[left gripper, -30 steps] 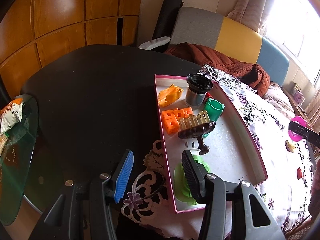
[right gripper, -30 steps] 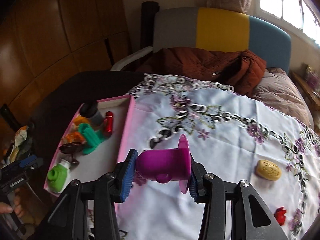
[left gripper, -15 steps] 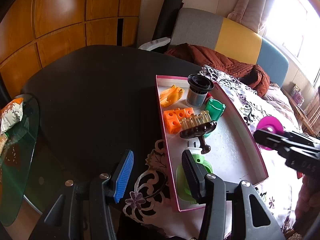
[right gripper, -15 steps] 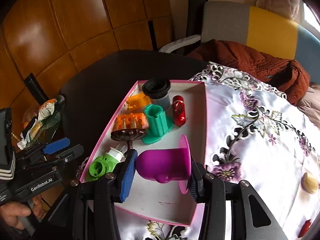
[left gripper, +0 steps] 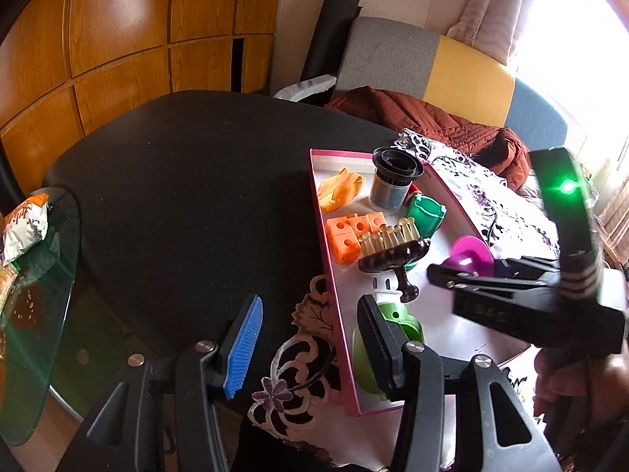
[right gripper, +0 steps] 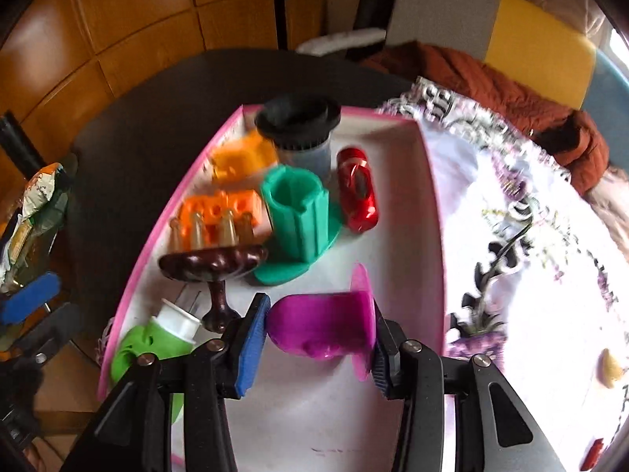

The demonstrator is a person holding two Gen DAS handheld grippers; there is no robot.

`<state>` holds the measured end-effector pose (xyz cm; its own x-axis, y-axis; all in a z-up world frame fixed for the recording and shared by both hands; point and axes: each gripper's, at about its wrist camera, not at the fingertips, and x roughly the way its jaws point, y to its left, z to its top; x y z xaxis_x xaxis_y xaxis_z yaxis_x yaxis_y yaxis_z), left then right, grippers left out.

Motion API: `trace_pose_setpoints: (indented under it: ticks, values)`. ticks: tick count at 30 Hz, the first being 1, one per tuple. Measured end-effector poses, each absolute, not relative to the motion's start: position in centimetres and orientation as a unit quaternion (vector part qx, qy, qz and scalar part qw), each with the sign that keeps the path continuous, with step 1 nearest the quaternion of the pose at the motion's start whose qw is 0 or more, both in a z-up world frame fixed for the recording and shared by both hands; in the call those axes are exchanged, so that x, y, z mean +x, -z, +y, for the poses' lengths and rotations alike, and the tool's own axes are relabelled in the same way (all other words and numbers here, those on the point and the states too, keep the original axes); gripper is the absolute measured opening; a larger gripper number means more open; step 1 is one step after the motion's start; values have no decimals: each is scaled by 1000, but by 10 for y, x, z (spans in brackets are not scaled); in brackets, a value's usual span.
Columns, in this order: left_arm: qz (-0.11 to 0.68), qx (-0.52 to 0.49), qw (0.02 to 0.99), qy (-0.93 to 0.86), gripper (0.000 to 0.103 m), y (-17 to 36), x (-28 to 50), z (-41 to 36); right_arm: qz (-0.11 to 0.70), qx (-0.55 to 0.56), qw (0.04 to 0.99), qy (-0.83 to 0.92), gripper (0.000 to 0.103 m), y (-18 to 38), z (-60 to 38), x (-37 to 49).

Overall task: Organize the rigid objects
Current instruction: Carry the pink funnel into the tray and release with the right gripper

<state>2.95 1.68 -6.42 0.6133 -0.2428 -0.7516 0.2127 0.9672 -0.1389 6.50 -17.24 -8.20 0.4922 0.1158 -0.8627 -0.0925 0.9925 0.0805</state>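
The right gripper (right gripper: 318, 338) is hanging over the near half of the pink tray (right gripper: 432, 212), with the purple cup (right gripper: 320, 324) lying sideways between its pads. The cup's closed end is meeting the blue pad (right gripper: 249, 348) on the left and its flared rim is sitting against the pad on the right. The jaws have just been opening a little, yet in this blurred view the pads are still looking pressed to the cup. Whether the cup is touching the tray floor cannot be told.

Just ahead of this gripper the green holder (right gripper: 298, 216) is standing upright on its flat base. To that holder's right a red piece (right gripper: 357, 192) is lying flat, and behind it the grey canister (right gripper: 300, 133) is standing with its black top. Ahead and to the left, the brown stand (right gripper: 214, 263) is rising on its stem, with the orange blocks (right gripper: 224, 206) behind it. At the gripper's near left a light-green plug (right gripper: 151, 340) is lying in the tray's corner.

The left gripper (left gripper: 310, 338) is hovering at the tray's near left corner with its jaws apart and nothing between them. Its right finger (left gripper: 377, 334) is standing in front of the plug (left gripper: 407, 320), while its blue pad (left gripper: 243, 346) is hanging over the black table (left gripper: 188, 181). In this view the right gripper (left gripper: 464, 275) is reaching in from the right, held by a hand (left gripper: 570, 381).
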Motion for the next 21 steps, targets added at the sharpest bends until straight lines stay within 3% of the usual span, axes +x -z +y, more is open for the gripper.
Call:
trace_pose_setpoints:
  ticks: [10, 14, 21]
  values:
    - [425, -20, 896, 125, 51, 68, 32, 17, 492, 24, 868, -71, 52, 84, -172, 59]
    - [426, -20, 896, 123, 51, 69, 32, 18, 474, 32, 877, -74, 67, 75, -172, 53]
    - [422, -17, 898, 124, 51, 68, 30, 16, 448, 33, 891, -69, 75, 57, -179, 39]
